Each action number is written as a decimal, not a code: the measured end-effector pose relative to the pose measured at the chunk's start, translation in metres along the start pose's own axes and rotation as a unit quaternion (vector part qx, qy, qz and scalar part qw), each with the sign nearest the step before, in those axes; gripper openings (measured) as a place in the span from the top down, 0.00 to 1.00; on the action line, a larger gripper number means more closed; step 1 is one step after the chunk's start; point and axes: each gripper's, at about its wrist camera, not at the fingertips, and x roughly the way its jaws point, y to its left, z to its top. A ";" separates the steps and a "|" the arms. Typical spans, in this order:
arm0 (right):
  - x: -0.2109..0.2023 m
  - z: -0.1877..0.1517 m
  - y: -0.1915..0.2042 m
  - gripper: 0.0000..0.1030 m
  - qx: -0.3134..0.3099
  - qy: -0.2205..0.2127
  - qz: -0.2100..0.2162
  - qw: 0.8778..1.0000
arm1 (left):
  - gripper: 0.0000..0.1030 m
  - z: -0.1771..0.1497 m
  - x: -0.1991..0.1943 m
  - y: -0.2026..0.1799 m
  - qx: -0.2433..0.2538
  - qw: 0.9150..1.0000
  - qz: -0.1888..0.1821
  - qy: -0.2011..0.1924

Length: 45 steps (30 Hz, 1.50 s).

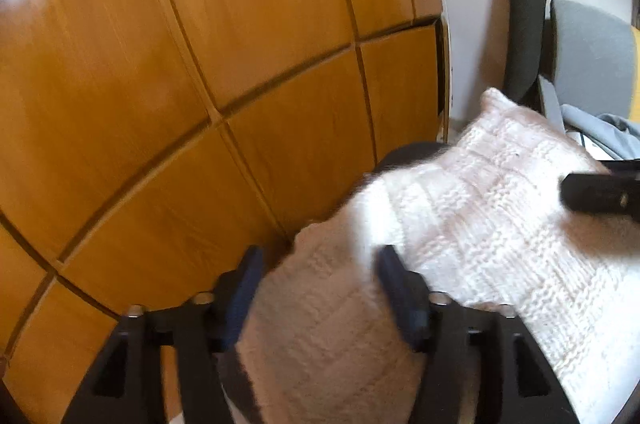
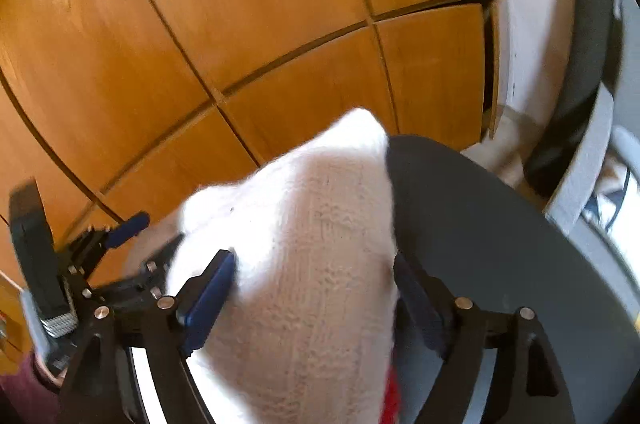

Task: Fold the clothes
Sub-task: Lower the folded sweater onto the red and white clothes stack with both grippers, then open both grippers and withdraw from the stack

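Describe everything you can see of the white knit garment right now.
The white knit garment is thick, fuzzy, cream-white, with a blocky ribbed pattern. It is lifted and bunched between both grippers: fabric fills the left gripper and the right gripper. It hangs over a dark round table, in front of wooden cabinet doors.

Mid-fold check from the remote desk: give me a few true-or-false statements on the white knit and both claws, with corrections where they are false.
1. The garment is a white knit. True.
2. The left claw has knit bunched between its fingers. True.
3. The right claw hangs empty, away from the cloth. False: the knit also fills the gap between its fingers.
4. The backdrop is a bare brick wall. False: orange wooden panels with dark grooves stand behind.
5. In the right wrist view, a dark round surface shows beside the knit. True.
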 end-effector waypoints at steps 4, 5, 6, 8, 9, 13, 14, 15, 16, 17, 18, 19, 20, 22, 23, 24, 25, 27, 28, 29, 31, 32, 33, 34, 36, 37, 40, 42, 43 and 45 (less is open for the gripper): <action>-0.040 -0.009 -0.011 0.20 0.045 -0.044 0.010 0.998 | 0.29 -0.012 -0.025 0.007 -0.016 1.000 -0.013 0.003; -0.053 -0.014 -0.013 0.20 0.053 -0.050 0.017 0.997 | 0.29 -0.019 -0.035 0.011 -0.024 1.000 -0.017 0.006; -0.064 -0.019 -0.015 0.20 0.055 -0.054 0.013 0.997 | 0.28 -0.025 -0.044 0.014 -0.033 0.999 -0.021 0.006; -0.085 -0.030 -0.017 0.20 0.059 -0.062 0.003 0.996 | 0.23 -0.036 -0.061 0.017 -0.052 0.998 -0.023 0.005; -0.094 -0.036 -0.018 0.20 0.057 -0.064 -0.005 0.996 | 0.21 -0.043 -0.070 0.019 -0.062 0.998 -0.020 0.000; -0.125 -0.079 -0.018 0.20 0.035 -0.065 -0.039 0.996 | 0.09 -0.081 -0.112 0.023 -0.096 0.995 -0.010 -0.029; -0.127 -0.094 -0.015 0.20 0.025 -0.063 -0.047 0.997 | 0.08 -0.090 -0.118 0.020 -0.103 0.994 -0.011 -0.036; -0.129 -0.109 -0.012 0.20 0.016 -0.062 -0.054 0.997 | 0.07 -0.101 -0.124 0.018 -0.110 0.993 -0.016 -0.040; -0.131 -0.124 -0.009 0.20 0.006 -0.060 -0.061 0.996 | 0.06 -0.115 -0.132 0.016 -0.117 0.992 -0.022 -0.044; -0.133 -0.139 -0.006 0.20 -0.003 -0.058 -0.069 0.996 | 0.06 -0.128 -0.139 0.013 -0.123 0.991 -0.028 -0.045; -0.133 -0.153 -0.003 0.20 -0.010 -0.055 -0.072 0.996 | 0.06 -0.143 -0.144 0.010 -0.130 0.990 -0.033 -0.040; -0.131 -0.167 0.001 0.20 -0.011 -0.051 -0.068 0.996 | 0.06 -0.157 -0.149 0.007 -0.137 0.989 -0.037 -0.032; -0.129 -0.180 0.006 0.20 -0.011 -0.048 -0.065 0.997 | 0.06 -0.170 -0.152 0.005 -0.145 0.988 -0.042 -0.023; -0.125 -0.207 0.014 0.20 -0.012 -0.040 -0.057 0.997 | 0.06 -0.196 -0.155 0.002 -0.165 0.985 -0.056 0.000; -0.122 -0.221 0.018 0.20 -0.013 -0.036 -0.053 0.998 | 0.06 -0.207 -0.156 0.002 -0.179 0.982 -0.059 0.009; -0.120 -0.235 0.022 0.20 -0.013 -0.032 -0.050 0.998 | 0.06 -0.219 -0.157 0.002 -0.195 0.979 -0.062 0.018; -0.118 -0.248 0.026 0.20 -0.014 -0.028 -0.046 0.998 | 0.06 -0.231 -0.157 0.002 -0.210 0.975 -0.064 0.027; -0.114 -0.274 0.033 0.20 -0.014 -0.020 -0.039 0.999 | 0.06 -0.251 -0.158 0.003 -0.242 0.967 -0.065 0.047; -0.113 -0.284 0.035 0.20 -0.011 -0.015 -0.037 0.999 | 0.06 -0.263 -0.159 0.002 -0.258 0.962 -0.067 0.056; -0.113 -0.294 0.036 0.20 -0.009 -0.010 -0.036 0.999 | 0.06 -0.273 -0.160 0.002 -0.269 0.959 -0.069 0.063; -0.116 -0.305 0.038 0.20 -0.005 -0.012 -0.038 0.999 | 0.06 -0.289 -0.162 -0.001 -0.279 0.955 -0.069 0.074; -0.119 -0.308 0.039 0.20 -0.003 -0.016 -0.040 0.999 | 0.06 -0.293 -0.163 -0.004 -0.277 0.956 -0.067 0.077; -0.123 -0.311 0.040 0.20 -0.001 -0.020 -0.042 0.999 | 0.06 -0.297 -0.165 -0.008 -0.274 0.956 -0.064 0.081; -0.126 -0.314 0.041 0.20 0.000 -0.024 -0.045 0.999 | 0.06 -0.301 -0.166 -0.011 -0.271 0.957 -0.061 0.084; -0.132 -0.321 0.042 0.20 0.004 -0.031 -0.049 0.998 | 0.06 -0.308 -0.170 -0.016 -0.265 0.959 -0.055 0.087; -0.135 -0.324 0.043 0.20 0.005 -0.035 -0.051 0.998 | 0.06 -0.309 -0.175 -0.017 -0.260 0.961 -0.052 0.083; -0.144 -0.333 0.045 0.20 0.010 -0.046 -0.058 0.997 | 0.06 -0.310 -0.190 -0.018 -0.247 0.966 -0.037 0.068; -0.150 -0.339 0.046 0.20 0.014 -0.054 -0.062 0.996 | 0.06 -0.311 -0.199 -0.020 -0.238 0.969 -0.027 0.061; -0.153 -0.342 0.047 0.20 0.015 -0.058 -0.065 0.996 | 0.06 -0.311 -0.202 -0.021 -0.233 0.970 -0.023 0.059; -0.158 -0.347 0.049 0.20 0.017 -0.064 -0.069 0.995 | 0.06 -0.310 -0.204 -0.023 -0.224 0.973 -0.018 0.058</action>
